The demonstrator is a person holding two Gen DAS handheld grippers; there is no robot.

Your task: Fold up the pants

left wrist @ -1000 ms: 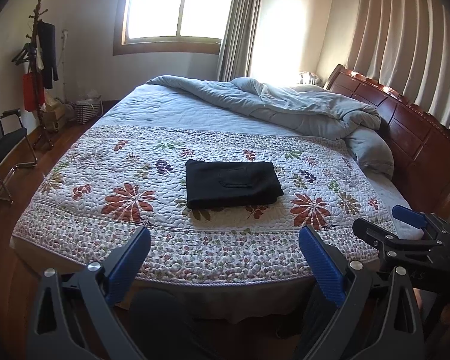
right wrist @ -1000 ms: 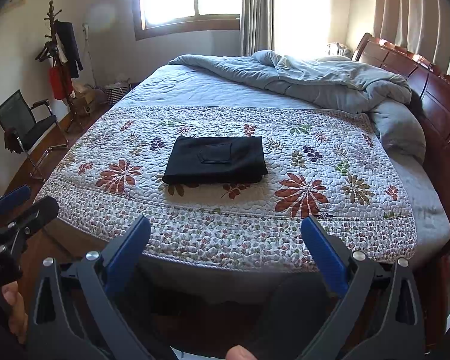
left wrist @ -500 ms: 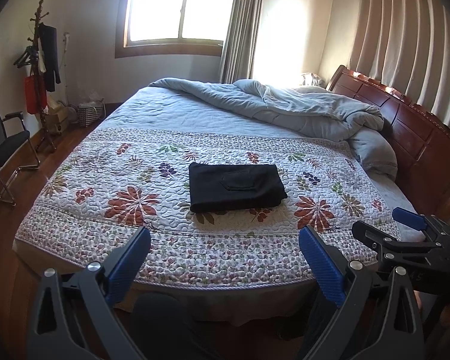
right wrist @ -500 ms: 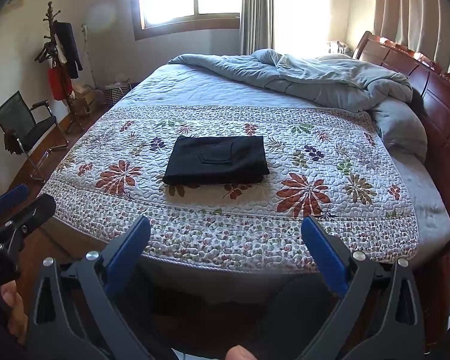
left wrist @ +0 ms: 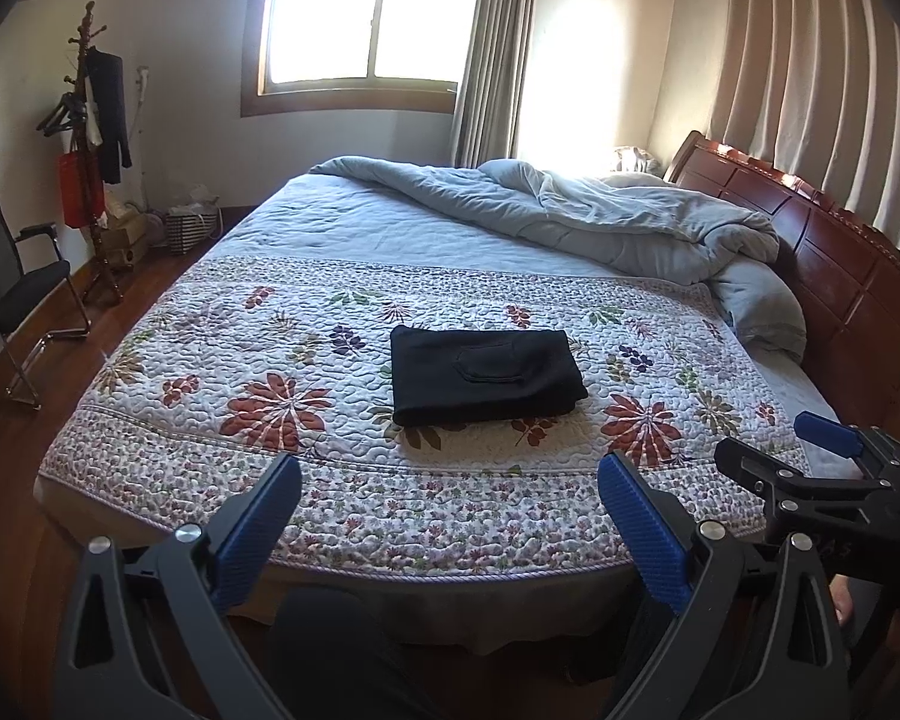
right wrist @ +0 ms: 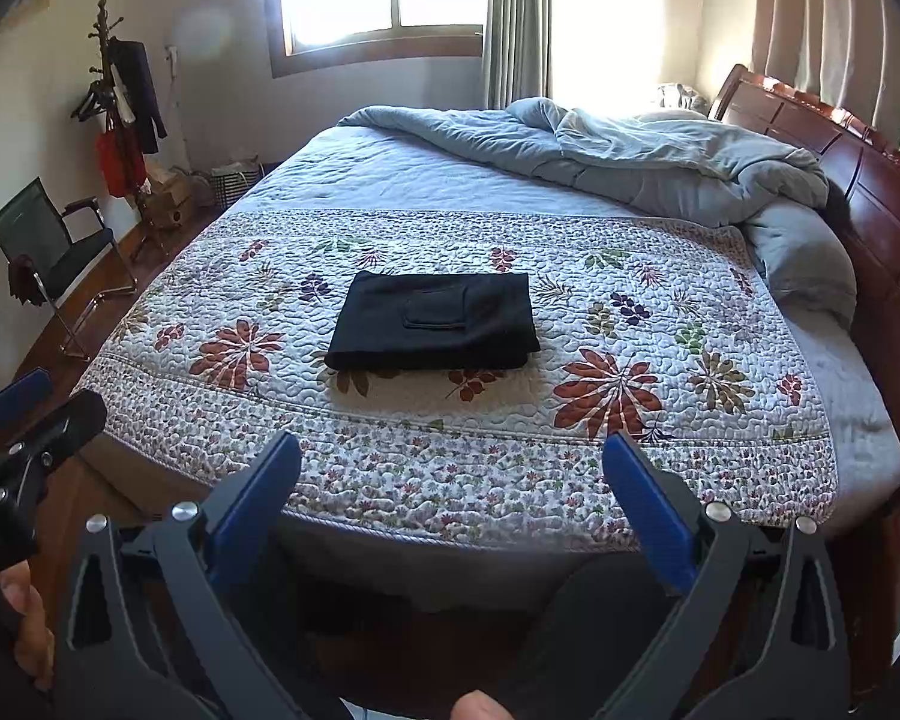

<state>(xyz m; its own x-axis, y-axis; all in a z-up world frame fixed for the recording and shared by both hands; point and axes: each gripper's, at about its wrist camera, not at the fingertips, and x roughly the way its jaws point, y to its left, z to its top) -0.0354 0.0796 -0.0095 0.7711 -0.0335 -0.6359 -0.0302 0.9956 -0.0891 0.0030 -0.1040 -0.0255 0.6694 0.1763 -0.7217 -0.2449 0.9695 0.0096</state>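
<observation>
Pants [left wrist: 485,373] lie folded on the quilt [left wrist: 306,360], both the left claw [left wrist: 450,516] and right claw [right wrist: 450,480] spread wide, empty.

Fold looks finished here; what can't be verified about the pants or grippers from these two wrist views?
- black pants: inner layers and underside hidden by the top fold, both views.
- Left gripper, right gripper: handles cut off by the bottom edge.
- Bed near side: hidden behind the grippers.
</observation>
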